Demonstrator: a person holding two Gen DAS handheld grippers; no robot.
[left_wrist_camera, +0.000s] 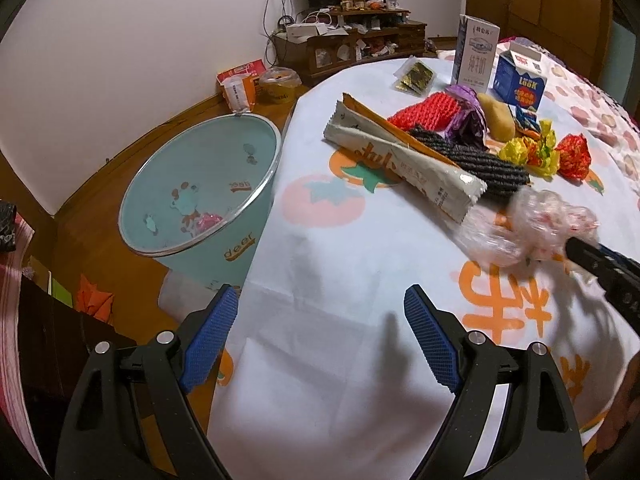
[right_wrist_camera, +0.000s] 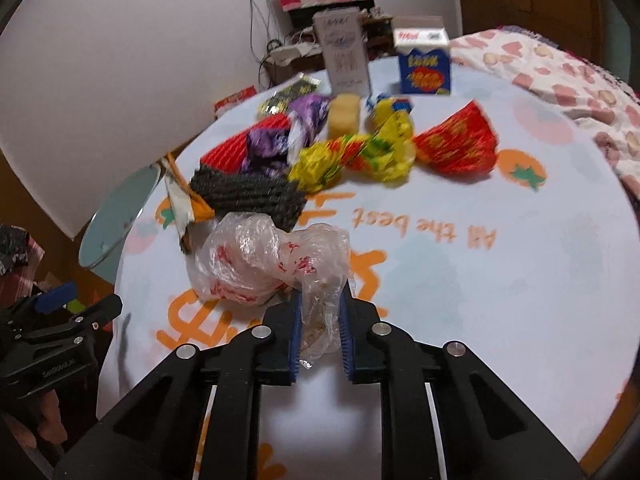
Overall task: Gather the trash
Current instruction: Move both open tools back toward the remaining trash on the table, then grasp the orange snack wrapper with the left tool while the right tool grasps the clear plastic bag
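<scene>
The right tongs (right_wrist_camera: pixel 320 316) are clamped on a crumpled clear plastic bag (right_wrist_camera: pixel 264 264) with red print; a fold of it is pinched between the 2 blue pads (right_wrist_camera: pixel 295 340), and the bulk of the bag bunches just ahead of and to the left of the tips, over the tabletop (right_wrist_camera: pixel 500 280) with its white cloth printed in orange. From the left wrist view the same bag (left_wrist_camera: pixel 532 228) shows at the tip of the right tongs (left_wrist_camera: pixel 576 250), far right of the left tongs.

The left tongs (left_wrist_camera: pixel 320 312) stand wide apart with nothing between their blue pads (left_wrist_camera: pixel 208 344), over a bare stretch of the cloth near the tabletop's edge (left_wrist_camera: pixel 340 280). Ahead of them and to the left, on the floor beside the tabletop, sits a pale blue bin (left_wrist_camera: pixel 200 188) marked "deer", with a bit of pink wrapper (left_wrist_camera: pixel 208 220) at its bottom.

Beyond the right tongs lies more trash in a loose cluster: a long white-and-orange wrapper (left_wrist_camera: pixel 404 164), a dark knitted net (right_wrist_camera: pixel 248 196) just behind the bag, a red net (right_wrist_camera: pixel 240 148), a purple wrapper (right_wrist_camera: pixel 280 136), yellow wrappers (right_wrist_camera: pixel 360 152) and a red-and-gold wrapper (right_wrist_camera: pixel 456 148). Farther back stand 2 cartons, 1 white (right_wrist_camera: pixel 346 52) and 1 blue (right_wrist_camera: pixel 424 68).
</scene>
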